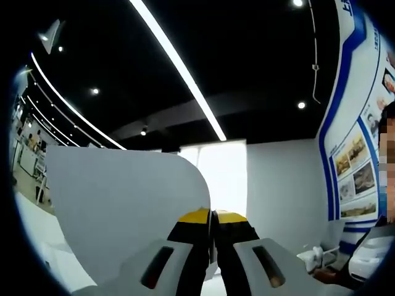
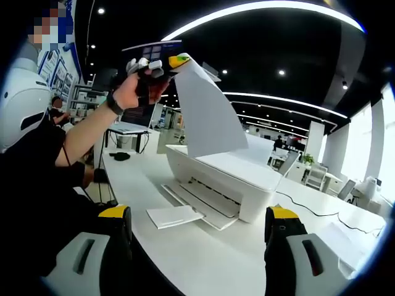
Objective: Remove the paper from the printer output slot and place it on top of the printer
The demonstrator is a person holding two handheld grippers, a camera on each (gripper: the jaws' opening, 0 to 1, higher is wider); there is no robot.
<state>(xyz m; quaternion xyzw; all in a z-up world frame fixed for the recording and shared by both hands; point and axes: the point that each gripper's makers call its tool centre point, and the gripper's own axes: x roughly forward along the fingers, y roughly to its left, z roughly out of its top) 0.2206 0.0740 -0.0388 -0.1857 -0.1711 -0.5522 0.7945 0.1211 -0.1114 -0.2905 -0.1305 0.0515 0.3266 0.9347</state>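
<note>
In the left gripper view my left gripper [image 1: 213, 214] is shut on a white sheet of paper [image 1: 126, 206], which fans out to the left against the dark ceiling. In the right gripper view the left gripper [image 2: 174, 60] is held high in a person's hand, and the paper [image 2: 207, 114] hangs from it down to the top of the white printer [image 2: 231, 179]. The printer's output tray [image 2: 200, 200] sticks out at the front. My right gripper [image 2: 197, 225] is open near the table's front, holding nothing.
The printer stands on a long white table [image 2: 203, 259]. A small white folded sheet [image 2: 174, 216] lies in front of the tray. A cable [image 2: 321, 213] runs off to the right. A person's arm [image 2: 86, 132] crosses the left side. Desks and chairs stand behind.
</note>
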